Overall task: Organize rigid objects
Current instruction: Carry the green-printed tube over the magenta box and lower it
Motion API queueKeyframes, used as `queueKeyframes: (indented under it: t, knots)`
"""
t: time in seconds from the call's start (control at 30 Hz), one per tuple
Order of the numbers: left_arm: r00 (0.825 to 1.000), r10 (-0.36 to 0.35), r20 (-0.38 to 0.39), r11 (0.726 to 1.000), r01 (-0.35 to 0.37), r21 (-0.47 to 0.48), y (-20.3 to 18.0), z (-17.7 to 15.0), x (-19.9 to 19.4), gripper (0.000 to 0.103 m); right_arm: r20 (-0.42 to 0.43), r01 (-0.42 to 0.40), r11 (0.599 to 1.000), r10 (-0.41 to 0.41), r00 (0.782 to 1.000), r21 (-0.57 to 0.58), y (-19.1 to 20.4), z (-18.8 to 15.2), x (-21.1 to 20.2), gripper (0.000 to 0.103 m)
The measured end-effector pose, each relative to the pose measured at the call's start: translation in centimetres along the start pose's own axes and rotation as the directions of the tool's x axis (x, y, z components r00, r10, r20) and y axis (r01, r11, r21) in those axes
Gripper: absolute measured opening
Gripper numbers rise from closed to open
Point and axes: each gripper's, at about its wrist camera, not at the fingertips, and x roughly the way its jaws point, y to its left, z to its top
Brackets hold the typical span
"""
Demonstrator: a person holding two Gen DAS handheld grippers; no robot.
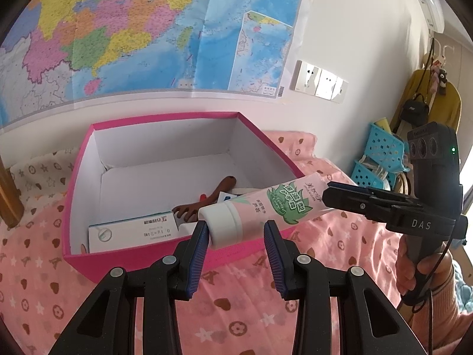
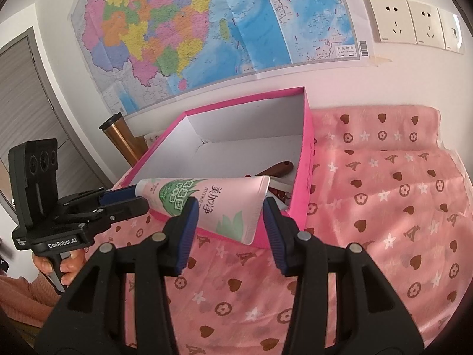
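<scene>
A pink tube with green leaf print (image 1: 266, 207) (image 2: 224, 207) hangs level over the near rim of a pink box (image 1: 165, 117) (image 2: 245, 97). Its white cap sits between the fingertips of my left gripper (image 1: 236, 230) (image 2: 130, 199), which is shut on it. My right gripper (image 2: 229, 207) (image 1: 331, 195) is shut on the flat crimped tail of the same tube. Inside the white-lined box lie a white carton (image 1: 133, 227) and a brown-handled object (image 1: 218, 189) (image 2: 280, 168).
The box rests on a pink patterned bedsheet (image 2: 384, 207) against a wall with a map (image 1: 118, 29) and sockets (image 2: 414, 23). A copper tumbler (image 2: 118, 136) stands behind the box. Blue baskets (image 1: 381, 148) and a wooden post (image 1: 9, 198) flank the bed.
</scene>
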Motion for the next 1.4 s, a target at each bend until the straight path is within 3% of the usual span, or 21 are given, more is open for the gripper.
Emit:
queueKeyframes:
  t: [1.4]
  knots:
    - [1.0,0.029,-0.007,0.999,-0.029,-0.016,1.0,1.4,2.1,0.038,-0.012,0.012,1.0,-0.011,1.0,0.014,-1.0,1.4,2.1,0.048]
